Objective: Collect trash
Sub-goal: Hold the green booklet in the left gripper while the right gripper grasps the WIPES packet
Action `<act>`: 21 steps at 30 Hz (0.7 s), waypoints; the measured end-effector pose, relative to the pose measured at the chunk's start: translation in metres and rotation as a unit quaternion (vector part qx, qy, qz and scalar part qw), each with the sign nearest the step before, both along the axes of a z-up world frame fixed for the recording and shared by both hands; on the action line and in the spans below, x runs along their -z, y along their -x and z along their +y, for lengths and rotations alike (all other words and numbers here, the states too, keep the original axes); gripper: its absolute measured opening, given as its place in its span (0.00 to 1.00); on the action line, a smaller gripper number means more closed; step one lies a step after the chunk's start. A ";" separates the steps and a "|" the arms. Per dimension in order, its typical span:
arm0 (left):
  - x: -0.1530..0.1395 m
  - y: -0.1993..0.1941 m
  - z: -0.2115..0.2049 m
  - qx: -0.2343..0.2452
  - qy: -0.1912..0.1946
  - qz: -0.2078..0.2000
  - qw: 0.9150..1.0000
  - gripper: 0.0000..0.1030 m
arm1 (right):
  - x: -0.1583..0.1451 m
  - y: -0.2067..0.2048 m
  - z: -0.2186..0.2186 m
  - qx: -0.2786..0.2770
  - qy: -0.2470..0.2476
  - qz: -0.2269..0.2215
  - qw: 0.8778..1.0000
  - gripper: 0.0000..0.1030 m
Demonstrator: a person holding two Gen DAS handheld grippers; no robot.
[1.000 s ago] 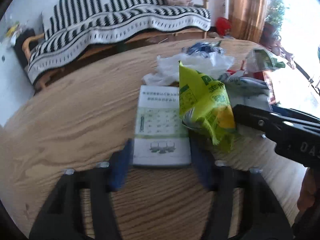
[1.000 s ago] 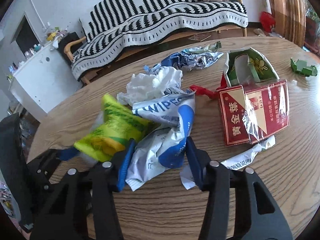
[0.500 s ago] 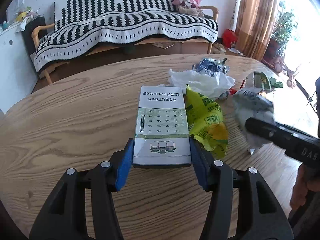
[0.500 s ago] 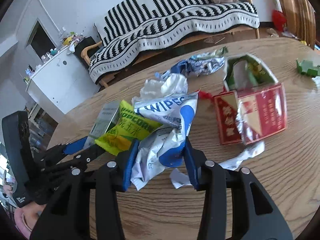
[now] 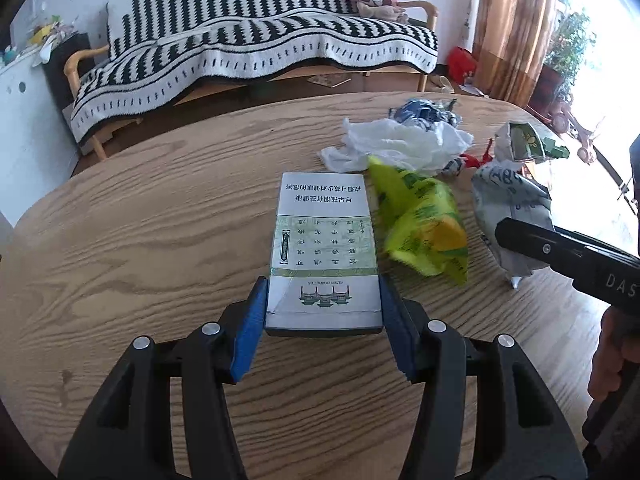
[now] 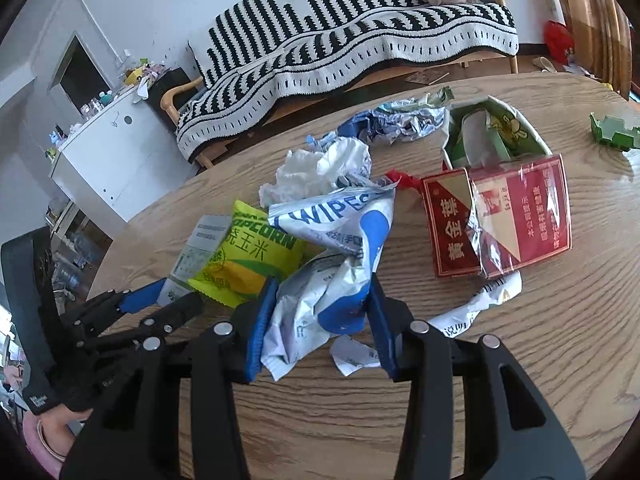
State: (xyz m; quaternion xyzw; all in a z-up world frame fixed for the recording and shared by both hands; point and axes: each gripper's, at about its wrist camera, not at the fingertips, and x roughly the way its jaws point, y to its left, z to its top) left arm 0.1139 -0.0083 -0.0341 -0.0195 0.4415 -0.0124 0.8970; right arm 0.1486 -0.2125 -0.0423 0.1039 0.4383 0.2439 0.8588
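My left gripper (image 5: 322, 320) is shut on a flat white and green cigarette carton (image 5: 325, 248) held just above the round wooden table (image 5: 140, 232). My right gripper (image 6: 320, 320) is shut on a crumpled white and blue wipes packet (image 6: 340, 256), lifted off the table. A yellow-green popcorn bag (image 6: 250, 256) lies between the two held items; it also shows in the left wrist view (image 5: 424, 228). The wipes packet (image 5: 508, 208) and the right gripper's arm show at the right of the left wrist view. The left gripper (image 6: 160, 300) shows at the left of the right wrist view.
More trash lies on the table: a white plastic bag (image 6: 320, 168), a blue and silver wrapper (image 6: 396, 120), a red cigarette carton (image 6: 500, 220), an open green box (image 6: 492, 136), a green scrap (image 6: 612, 132), white paper (image 6: 480, 304). A striped sofa (image 5: 248, 52) stands behind.
The right gripper has closed on the wipes packet and lifted it back and to the right. The popcorn bag has dropped flatter beside the carton. The left gripper still holds the carton.
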 end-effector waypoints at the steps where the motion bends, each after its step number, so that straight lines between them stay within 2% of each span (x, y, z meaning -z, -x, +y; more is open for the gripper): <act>1: 0.000 0.000 0.003 -0.002 0.003 0.002 1.000 0.52 | 0.002 0.001 0.001 -0.002 0.001 0.002 1.000 0.42; 8: 0.001 0.007 0.013 -0.013 -0.001 0.003 1.000 0.52 | 0.002 0.003 0.006 -0.003 0.016 -0.004 1.000 0.42; 21: 0.001 0.012 0.020 -0.015 0.000 0.001 1.000 0.52 | 0.005 -0.001 0.011 0.003 0.011 0.012 1.000 0.43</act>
